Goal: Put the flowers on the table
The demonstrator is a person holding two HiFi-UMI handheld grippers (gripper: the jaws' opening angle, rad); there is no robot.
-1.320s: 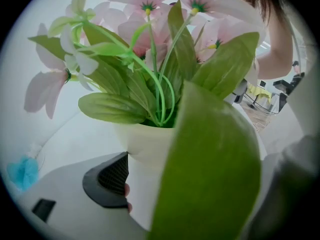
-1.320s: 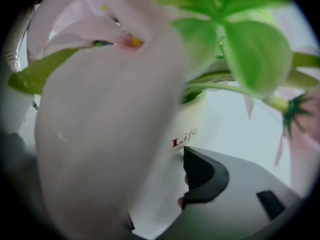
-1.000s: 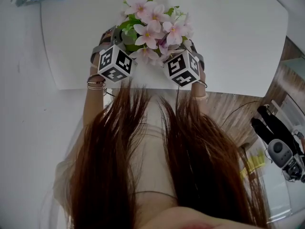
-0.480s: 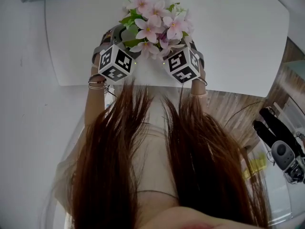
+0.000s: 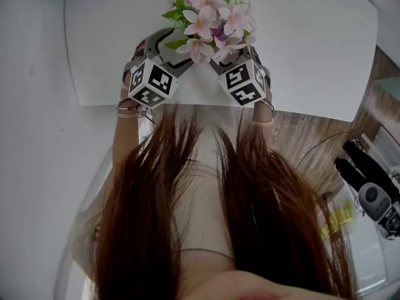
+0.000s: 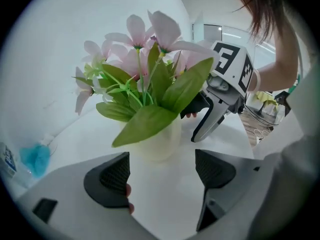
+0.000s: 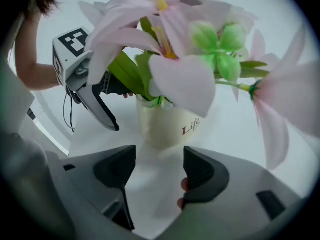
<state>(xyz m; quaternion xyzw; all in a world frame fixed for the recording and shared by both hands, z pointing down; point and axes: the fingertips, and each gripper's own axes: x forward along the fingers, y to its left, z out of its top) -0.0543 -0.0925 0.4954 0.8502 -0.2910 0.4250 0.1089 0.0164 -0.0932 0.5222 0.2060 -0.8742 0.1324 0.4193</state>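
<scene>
Item: flowers (image 5: 209,20), pink blooms with green leaves, in a cream pot (image 7: 167,126) with red lettering. Location: standing upright on the white table (image 5: 312,42), in from its near edge and about midway between the left and right edges. Left gripper (image 6: 160,171): jaws apart, nothing between them, the pot just ahead and clear of the pads. Right gripper (image 7: 157,171): likewise spread and empty, facing the pot from the opposite side. Step, as judged: placement appears complete, with the pot bearing its own weight. Next move calls for drawing both grippers straight back toward the near edge, clear of the overhanging leaves so the pot does not tip.
</scene>
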